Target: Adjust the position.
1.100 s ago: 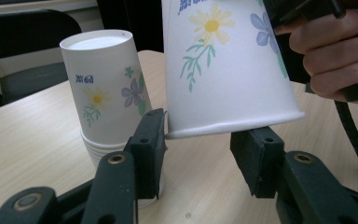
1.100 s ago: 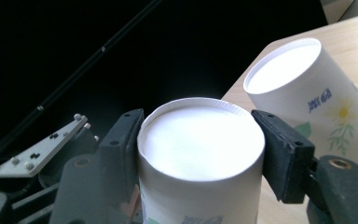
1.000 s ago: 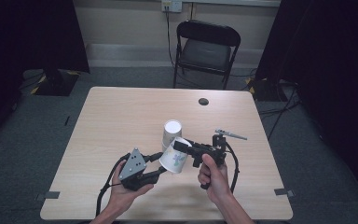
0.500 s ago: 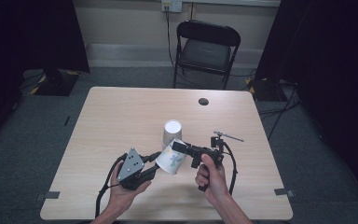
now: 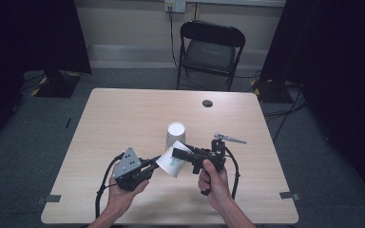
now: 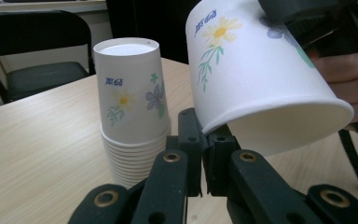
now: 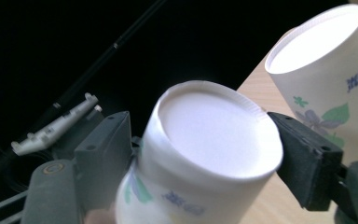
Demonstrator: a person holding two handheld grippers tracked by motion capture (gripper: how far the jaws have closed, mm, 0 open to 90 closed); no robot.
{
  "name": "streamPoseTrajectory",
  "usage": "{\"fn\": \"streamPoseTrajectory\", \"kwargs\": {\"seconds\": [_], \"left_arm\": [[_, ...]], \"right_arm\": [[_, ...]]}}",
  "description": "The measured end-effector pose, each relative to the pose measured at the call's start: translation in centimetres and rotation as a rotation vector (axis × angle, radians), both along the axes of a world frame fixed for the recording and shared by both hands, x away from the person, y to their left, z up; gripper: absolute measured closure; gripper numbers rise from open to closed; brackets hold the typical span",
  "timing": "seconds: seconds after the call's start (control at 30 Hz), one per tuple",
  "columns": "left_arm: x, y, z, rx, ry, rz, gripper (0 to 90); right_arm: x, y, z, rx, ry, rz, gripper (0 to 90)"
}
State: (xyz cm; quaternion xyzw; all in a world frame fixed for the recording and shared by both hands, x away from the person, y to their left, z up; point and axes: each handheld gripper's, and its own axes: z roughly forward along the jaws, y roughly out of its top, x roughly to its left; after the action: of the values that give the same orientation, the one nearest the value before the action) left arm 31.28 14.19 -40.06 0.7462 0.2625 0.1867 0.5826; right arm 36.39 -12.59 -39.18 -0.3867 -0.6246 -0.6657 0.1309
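- Pinching the rim of a single paper cup, the left gripper sits at the lower centre of the high view; in the left gripper view its black jaws are closed together on the cup's lip.
- That flowered cup lies tilted in the air between the two grippers, its closed base toward the right gripper and its mouth toward the left one.
- In the right gripper view the jaws flank the cup's base; they have just been opening, and a gap shows at the left pad, so they are parted around the cup rather than clamped on it.
- A stack of upturned cups stands on the table just above the held cup, near mid-frame.
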Motion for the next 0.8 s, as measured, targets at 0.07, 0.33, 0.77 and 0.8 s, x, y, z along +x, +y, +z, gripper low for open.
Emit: {"fn": "streamPoseTrajectory", "kwargs": {"seconds": [0.07,0.33,0.77,0.8], "left_arm": [[0.1,0.2,0.0,0.002,0.011,-0.002,87.7],[0.5,0.9,0.1,-0.021,0.059,-0.049,87.8],[1.4,1.8,0.1,0.037,0.143,-0.071,87.8],[1.5,1.9,0.1,0.039,0.152,-0.069,87.8]], "right_arm": [[-0.2,0.1,0.2,-0.034,-0.039,-0.009,18.8],[-0.5,-0.5,1.2,-0.119,-0.174,-0.056,15.9],[-1.1,-2.1,2.1,-0.315,-0.373,-0.150,26.5],[-1.2,-2.3,2.1,-0.336,-0.386,-0.146,26.7]]}}
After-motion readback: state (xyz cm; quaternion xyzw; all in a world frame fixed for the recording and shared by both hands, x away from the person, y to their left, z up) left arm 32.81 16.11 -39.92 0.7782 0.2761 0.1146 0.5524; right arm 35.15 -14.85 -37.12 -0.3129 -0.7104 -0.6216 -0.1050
